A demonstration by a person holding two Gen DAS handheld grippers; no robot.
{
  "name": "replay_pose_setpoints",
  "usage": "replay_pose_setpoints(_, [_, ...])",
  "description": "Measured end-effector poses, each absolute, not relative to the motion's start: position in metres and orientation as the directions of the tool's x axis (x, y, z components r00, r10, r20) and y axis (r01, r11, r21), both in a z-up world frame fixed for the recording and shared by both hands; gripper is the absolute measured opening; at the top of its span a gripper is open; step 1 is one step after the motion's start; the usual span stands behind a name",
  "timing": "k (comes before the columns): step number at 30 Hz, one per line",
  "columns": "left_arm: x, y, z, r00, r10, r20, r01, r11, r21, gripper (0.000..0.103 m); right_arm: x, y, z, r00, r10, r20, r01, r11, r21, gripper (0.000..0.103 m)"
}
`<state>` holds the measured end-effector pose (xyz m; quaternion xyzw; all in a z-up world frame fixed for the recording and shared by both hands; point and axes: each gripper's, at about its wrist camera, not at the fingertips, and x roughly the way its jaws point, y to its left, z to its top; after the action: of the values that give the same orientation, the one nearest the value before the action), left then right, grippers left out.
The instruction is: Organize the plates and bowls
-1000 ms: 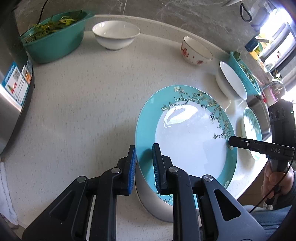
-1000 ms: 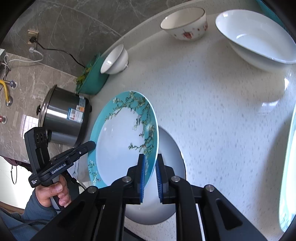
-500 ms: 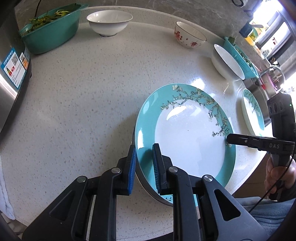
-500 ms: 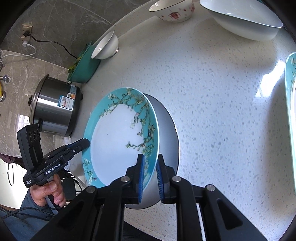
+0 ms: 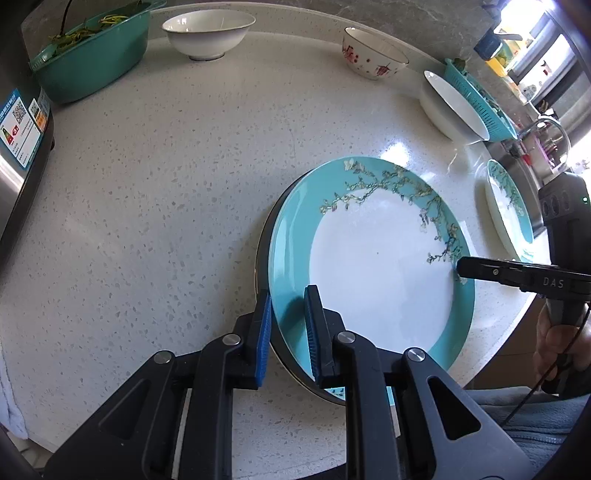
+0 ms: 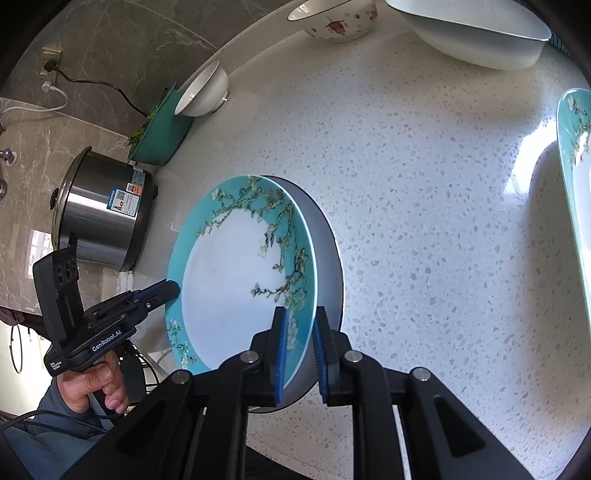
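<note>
The left gripper (image 5: pixel 287 328) is clamped on the near rim of a teal blossom plate (image 5: pixel 373 266), one blue ribbed pad under the rim and one on its upper face. The right gripper (image 6: pixel 298 349) is pinched on the opposite rim of the same plate (image 6: pixel 236 280) in the same way, so the plate is held from both sides. The plate is held low over the speckled white countertop (image 5: pixel 166 206), directly above a second round dish, of which only a dark edge is shown in the left wrist view and a smooth grey-white underside (image 6: pixel 327 258) in the right wrist view; whether the two touch cannot be told.

The plate is glossy, round and shallow, with a white centre and a teal band painted with flowering branches. A second plate of the same pattern (image 5: pixel 508 206) is seen near the counter's edge. Farther back stand a plain white bowl (image 5: pixel 208 31), a bowl with red flowers (image 5: pixel 373 59), a large white bowl (image 5: pixel 452 107) and a teal colander of greens (image 5: pixel 92 51).

Only in the right wrist view are a steel cooker (image 6: pixel 103 206) seen whole, a wall socket with its cord (image 6: pixel 50 61), and the hand (image 6: pixel 92 387) gripping the left tool. Only in the left wrist view are a second teal basket (image 5: pixel 480 103) and the window shown.
</note>
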<state>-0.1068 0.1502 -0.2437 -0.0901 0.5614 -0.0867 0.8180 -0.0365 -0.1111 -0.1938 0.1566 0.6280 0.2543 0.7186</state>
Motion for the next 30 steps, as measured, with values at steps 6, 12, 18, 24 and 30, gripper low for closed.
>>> replay_pose_setpoints(6, [-0.101,0.143,-0.247,0.352,-0.230,-0.907,0.048,0.972,-0.228,0.016,-0.041,-0.099,-0.185,0.106,0.477,-0.872,-0.246,0.863,0.442,0.020])
replay_pose_setpoints(12, [-0.100,0.139,-0.246,0.348,-0.210,-0.914,0.066,0.978,-0.199,0.016,-0.047,-0.081,-0.178,0.145,0.368,-0.918,-0.335,0.892,0.304,0.027])
replay_pose_setpoints(18, [-0.095,0.135,-0.246,0.347,-0.211,-0.914,0.092,0.977,-0.191,0.016,-0.053,-0.070,-0.176,0.172,0.307,-0.936,-0.363,0.903,0.230,0.035])
replay_pose_setpoints(24, [-0.096,0.143,-0.246,0.349,-0.225,-0.910,0.093,0.974,-0.205,0.017,-0.057,-0.061,-0.175,0.195,0.255,-0.947,-0.368,0.914,0.171,0.040])
replay_pose_setpoints(30, [-0.094,0.159,-0.244,0.370,-0.234,-0.899,0.061,0.972,-0.228,0.043,-0.057,-0.060,-0.174,0.209,0.260,-0.943,-0.315,0.931,0.187,0.047])
